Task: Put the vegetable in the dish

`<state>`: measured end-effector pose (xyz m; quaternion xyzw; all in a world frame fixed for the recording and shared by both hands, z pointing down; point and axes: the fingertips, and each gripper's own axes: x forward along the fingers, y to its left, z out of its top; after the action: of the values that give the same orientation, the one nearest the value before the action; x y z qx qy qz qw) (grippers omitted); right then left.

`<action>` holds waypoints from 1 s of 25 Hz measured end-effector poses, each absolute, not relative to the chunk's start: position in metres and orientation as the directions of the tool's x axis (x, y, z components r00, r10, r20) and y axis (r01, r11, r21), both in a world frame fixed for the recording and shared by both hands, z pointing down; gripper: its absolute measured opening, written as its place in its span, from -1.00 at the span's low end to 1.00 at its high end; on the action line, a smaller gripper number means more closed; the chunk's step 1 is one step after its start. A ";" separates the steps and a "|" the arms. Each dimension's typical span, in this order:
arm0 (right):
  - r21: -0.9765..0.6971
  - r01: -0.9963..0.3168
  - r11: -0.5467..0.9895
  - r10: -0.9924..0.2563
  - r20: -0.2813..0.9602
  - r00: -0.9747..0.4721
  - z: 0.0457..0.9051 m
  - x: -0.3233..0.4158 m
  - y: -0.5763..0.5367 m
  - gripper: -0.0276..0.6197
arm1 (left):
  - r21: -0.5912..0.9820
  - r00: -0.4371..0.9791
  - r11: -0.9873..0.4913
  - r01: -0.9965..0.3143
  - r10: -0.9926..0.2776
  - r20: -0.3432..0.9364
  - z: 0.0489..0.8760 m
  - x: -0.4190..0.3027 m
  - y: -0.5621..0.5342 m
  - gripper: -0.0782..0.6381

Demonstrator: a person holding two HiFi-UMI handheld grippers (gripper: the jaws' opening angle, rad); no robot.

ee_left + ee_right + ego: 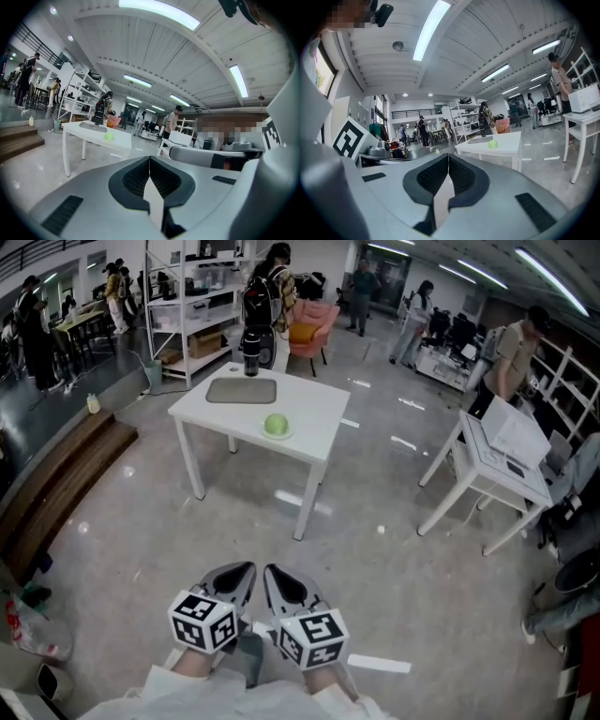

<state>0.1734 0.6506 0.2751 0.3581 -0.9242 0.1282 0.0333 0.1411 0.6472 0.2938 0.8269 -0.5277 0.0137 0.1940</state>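
Note:
A round green vegetable (277, 424) lies near the front edge of a white table (314, 409) far ahead of me, on what looks like a small pale dish. It also shows small in the left gripper view as the vegetable (108, 136) and in the right gripper view as the vegetable (492, 144). A grey flat tray (241, 390) lies behind it, with a black appliance (251, 351) at the table's far edge. My left gripper (245, 569) and right gripper (273, 571) are held side by side close to my body, well short of the table. Both are shut with nothing in them.
A second white table (487, 474) with a white box on it stands at the right, a person (511, 348) beside it. A wooden step (56, 474) runs along the left, with bags (28, 624) on the floor. White shelves (187, 306) and several people are at the back.

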 end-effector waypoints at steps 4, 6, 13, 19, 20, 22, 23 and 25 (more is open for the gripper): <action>-0.198 -0.682 0.704 -0.670 0.134 -0.730 0.269 0.149 0.589 -0.87 | 0.288 0.469 -0.403 -0.869 -0.855 0.219 0.287 0.121 0.584 -0.76; -0.183 -0.691 0.699 -0.682 0.118 -0.722 0.260 0.136 0.555 -0.87 | 0.275 0.481 -0.421 -0.865 -0.852 0.209 0.279 0.108 0.550 -0.76; -0.178 -0.730 0.660 -0.720 0.126 -0.682 0.261 0.092 0.456 -0.87 | 0.258 0.515 -0.463 -0.848 -0.834 0.197 0.271 0.056 0.453 -0.76; -0.202 -0.777 0.596 -0.762 0.160 -0.627 0.272 0.075 0.399 -0.87 | 0.280 0.537 -0.476 -0.834 -0.817 0.209 0.275 0.029 0.398 -0.76; -0.207 -0.783 0.586 -0.768 0.165 -0.619 0.274 0.074 0.393 -0.87 | 0.291 0.543 -0.478 -0.829 -0.813 0.212 0.278 0.027 0.394 -0.76; -0.213 -0.792 0.572 -0.776 0.171 -0.607 0.278 0.073 0.382 -0.87 | 0.304 0.551 -0.481 -0.823 -0.805 0.218 0.285 0.026 0.384 -0.76; -0.214 -0.794 0.569 -0.778 0.173 -0.604 0.279 0.072 0.376 -0.87 | 0.307 0.554 -0.482 -0.821 -0.802 0.222 0.287 0.025 0.378 -0.76; -0.211 -0.797 0.566 -0.779 0.178 -0.601 0.282 0.071 0.368 -0.87 | 0.316 0.560 -0.483 -0.817 -0.797 0.227 0.292 0.023 0.367 -0.76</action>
<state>0.0707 0.3682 0.2819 0.4456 -0.8843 0.1358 0.0325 0.0228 0.3672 0.2922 0.8609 -0.4685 0.0249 0.1969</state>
